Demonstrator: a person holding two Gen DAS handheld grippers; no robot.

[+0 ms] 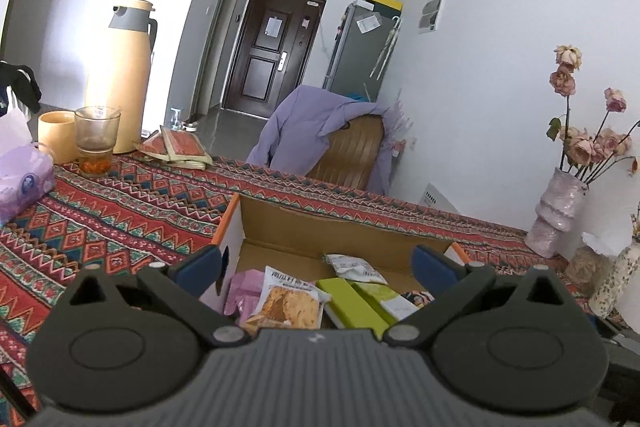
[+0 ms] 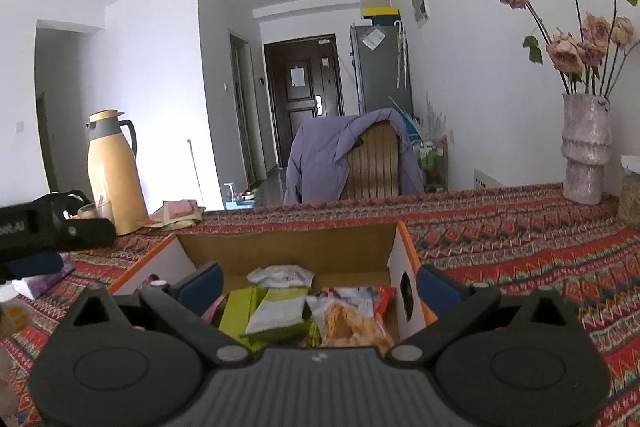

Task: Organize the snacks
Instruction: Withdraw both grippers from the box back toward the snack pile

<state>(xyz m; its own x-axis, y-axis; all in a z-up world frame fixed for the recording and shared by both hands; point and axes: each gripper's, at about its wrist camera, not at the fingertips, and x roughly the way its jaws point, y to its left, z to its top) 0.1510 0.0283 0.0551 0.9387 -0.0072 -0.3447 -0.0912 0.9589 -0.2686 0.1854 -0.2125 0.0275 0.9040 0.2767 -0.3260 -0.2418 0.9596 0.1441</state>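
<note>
Open brown cardboard box [image 1: 344,231] with orange edges on patterned red tablecloth [image 1: 120,211] — snack packets inside: cookie packet [image 1: 286,303], green packets [image 1: 360,301], white pouch [image 1: 354,267]. Left gripper [image 1: 320,261] and right gripper [image 2: 320,283] above box — jaws spread wide, holding nothing.

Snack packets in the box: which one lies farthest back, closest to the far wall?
The crumpled white packet, alone behind the others; the green packets and the cake packet lie nearer the camera.
</note>
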